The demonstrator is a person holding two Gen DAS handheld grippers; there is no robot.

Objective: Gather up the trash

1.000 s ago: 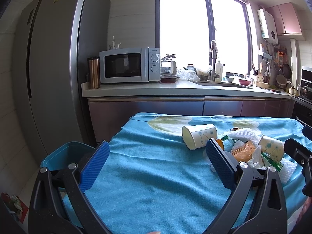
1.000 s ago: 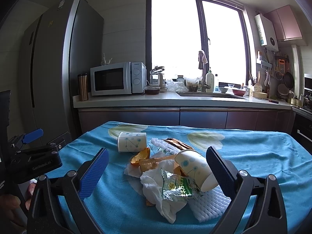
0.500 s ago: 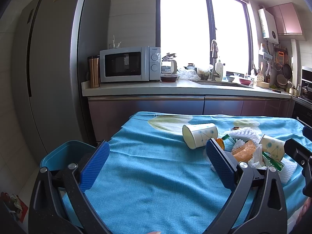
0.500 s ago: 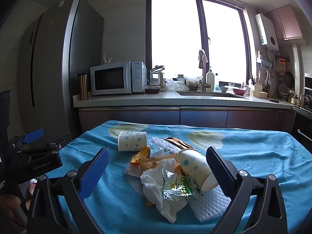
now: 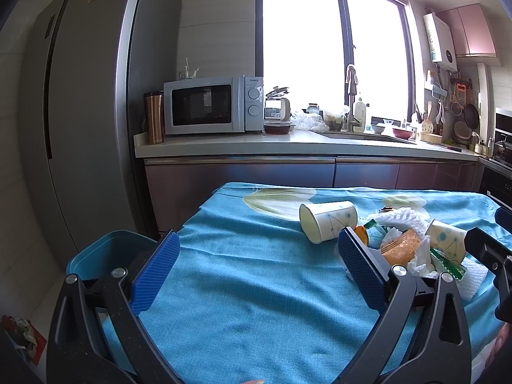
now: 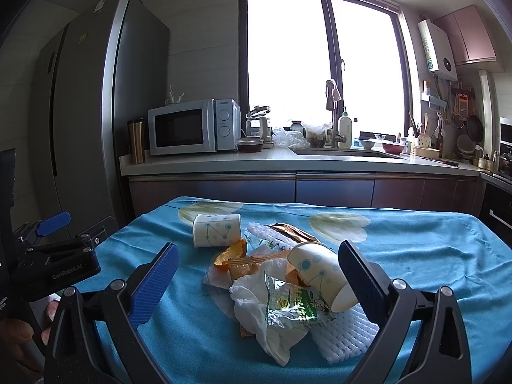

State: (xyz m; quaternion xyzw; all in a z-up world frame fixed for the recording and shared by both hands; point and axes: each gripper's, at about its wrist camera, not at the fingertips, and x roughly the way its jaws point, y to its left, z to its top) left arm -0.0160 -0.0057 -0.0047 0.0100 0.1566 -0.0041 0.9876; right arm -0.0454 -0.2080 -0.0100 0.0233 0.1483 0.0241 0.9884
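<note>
Both grippers sit wide open, nothing gripped. Left gripper [image 5: 257,267] hovers over bare teal tablecloth [image 5: 249,288], blue pads [image 5: 156,273] spread far apart, touching nothing; its right pad overlaps the edge of the trash pile in view, contact unclear. Right gripper [image 6: 256,278] is equally wide, pads [image 6: 153,283] on either side of the trash pile [image 6: 281,284], not closed on any of it; the right pad is just beside the nearer cup, touching or not I cannot tell. Trash lies on the tablecloth in one heap right of the left gripper and straight ahead of the right one. Count: two paper cups, both on their sides, the far paper cup [image 6: 217,230] slightly apart at the heap's back edge and the near paper cup [image 6: 321,275] on top of the heap; one orange peel [image 6: 231,254] between them; one green snack wrapper [image 6: 296,305] in front; one crumpled white plastic bag [image 6: 256,312] under it; one white foam fruit net [image 6: 344,336] at the front right, a second white net [image 6: 267,233] behind; one brown foil wrapper [image 6: 289,230] at the back. One teal bin [image 5: 105,256] stands on the floor by the table's left corner, behind the left gripper's left finger. Background: one microwave [image 5: 209,105], one copper tumbler [image 5: 153,118], one fridge [image 5: 80,112].
</note>
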